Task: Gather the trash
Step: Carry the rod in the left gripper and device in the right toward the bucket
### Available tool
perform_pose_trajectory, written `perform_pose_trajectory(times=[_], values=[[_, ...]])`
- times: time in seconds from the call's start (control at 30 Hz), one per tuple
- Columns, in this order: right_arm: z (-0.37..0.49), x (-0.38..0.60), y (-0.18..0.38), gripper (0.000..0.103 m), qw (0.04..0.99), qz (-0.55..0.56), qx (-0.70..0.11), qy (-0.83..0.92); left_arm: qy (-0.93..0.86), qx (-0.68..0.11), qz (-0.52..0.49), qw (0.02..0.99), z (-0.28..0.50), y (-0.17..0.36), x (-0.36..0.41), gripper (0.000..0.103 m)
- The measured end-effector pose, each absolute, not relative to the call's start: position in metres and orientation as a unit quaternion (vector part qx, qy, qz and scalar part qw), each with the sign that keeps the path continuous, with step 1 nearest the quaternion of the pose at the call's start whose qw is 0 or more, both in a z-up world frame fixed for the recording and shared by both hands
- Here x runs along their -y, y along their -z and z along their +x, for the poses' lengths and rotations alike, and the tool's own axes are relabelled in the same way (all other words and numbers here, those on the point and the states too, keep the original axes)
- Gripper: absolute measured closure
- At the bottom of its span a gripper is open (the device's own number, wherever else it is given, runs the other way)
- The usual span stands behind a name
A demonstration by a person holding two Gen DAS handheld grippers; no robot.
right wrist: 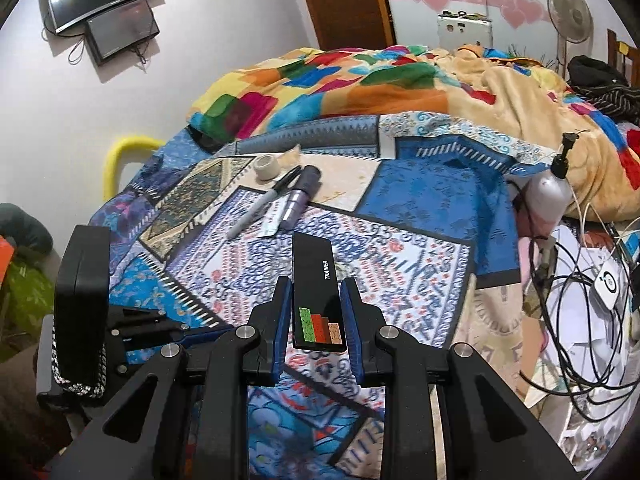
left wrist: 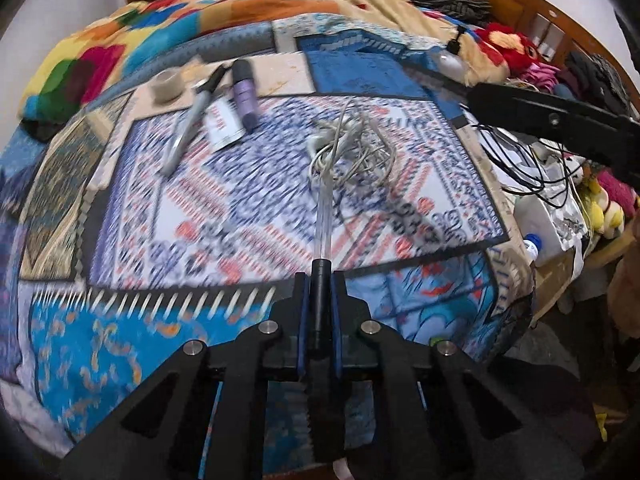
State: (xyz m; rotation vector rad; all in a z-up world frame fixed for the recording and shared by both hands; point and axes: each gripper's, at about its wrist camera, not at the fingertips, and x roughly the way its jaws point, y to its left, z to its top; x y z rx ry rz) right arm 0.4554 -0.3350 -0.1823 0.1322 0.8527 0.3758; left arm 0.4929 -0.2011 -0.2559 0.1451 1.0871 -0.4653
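In the left wrist view, a pen (left wrist: 322, 240) with a black cap and a clear barrel is clamped between the blue pads of the left hand-held gripper (left wrist: 321, 304); its jaws are closed tight on the black end, and the clear barrel points away over the bed (left wrist: 120, 332). In the right wrist view, a flat black box (right wrist: 316, 292) with "TRAINER" printed on it and green, red and brown blocks at its near end is held between the pads of the right hand-held gripper (right wrist: 318, 312), above the patterned bedspread. The left hand-held gripper is seen there at the lower left, beside the bed's edge.

Beyond the pen tip, a tangle of pale cable (left wrist: 352, 148) lies on the blue-and-white patterned cloth. Farther back, a marker (left wrist: 196, 112), a small card (left wrist: 222, 124), a purple tube (left wrist: 245, 94) and a roll of tape (left wrist: 167, 84) lie close together. A pump bottle (right wrist: 550, 192) stands to the right near black cables (right wrist: 580, 320), and a colourful blanket (right wrist: 320, 80) is heaped at the far end.
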Motion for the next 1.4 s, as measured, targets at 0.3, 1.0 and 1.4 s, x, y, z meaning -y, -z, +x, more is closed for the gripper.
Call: perform_pose_trajectory(times=[0.3, 1.0, 1.4], values=[[0.445, 0.317, 0.171, 0.080, 0.892, 0.051, -0.408, -0.189, 0.174, -0.511, 0.000, 0.842, 0.469, 0.240, 0.147, 0.094], [0.404, 0.256, 0.130, 0.081, 0.890, 0.020, -0.393, -0.230, 0.098, -0.453, -0.041, 0.885, 0.395, 0.169, 0.066, 0.094], [0.346, 0.196, 0.084, 0.081, 0.895, -0.015, -0.353, -0.273, 0.045, -0.387, -0.061, 0.919, 0.315, 0.106, 0.001, 0.094]])
